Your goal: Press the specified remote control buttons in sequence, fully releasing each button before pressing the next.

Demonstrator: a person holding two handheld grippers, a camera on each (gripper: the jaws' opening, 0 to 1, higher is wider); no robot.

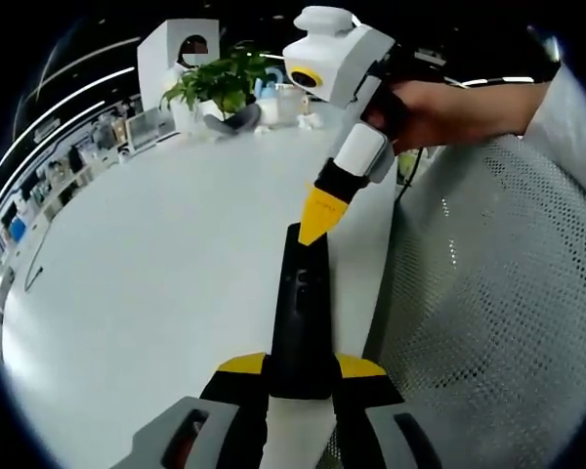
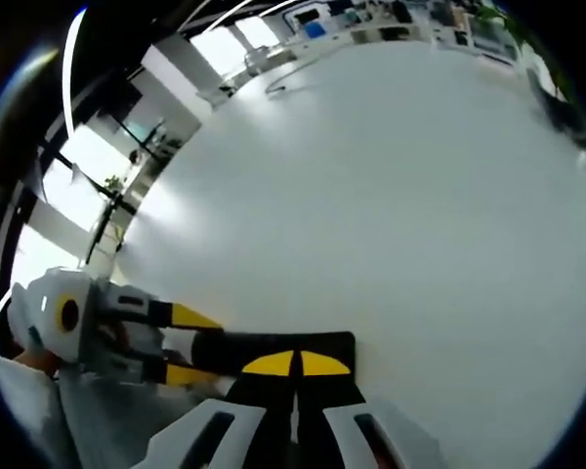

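left gripper view close along the remote (image 1: 301, 313) toward a plant (image 1: 218, 83), right gripper view steeply down, both sharing the white table (image 1: 156, 293)

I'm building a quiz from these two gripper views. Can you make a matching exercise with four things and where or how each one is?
Things:
1. remote control
2. left gripper
3. right gripper
4. potted plant

States:
A. jaws together, tip down on the remote's far end
B. stands at the far edge of the white table
C. jaws clamp the remote's near end
D. black, long, lying out over the table

Pairs: 1-D, 2-C, 3-A, 4-B
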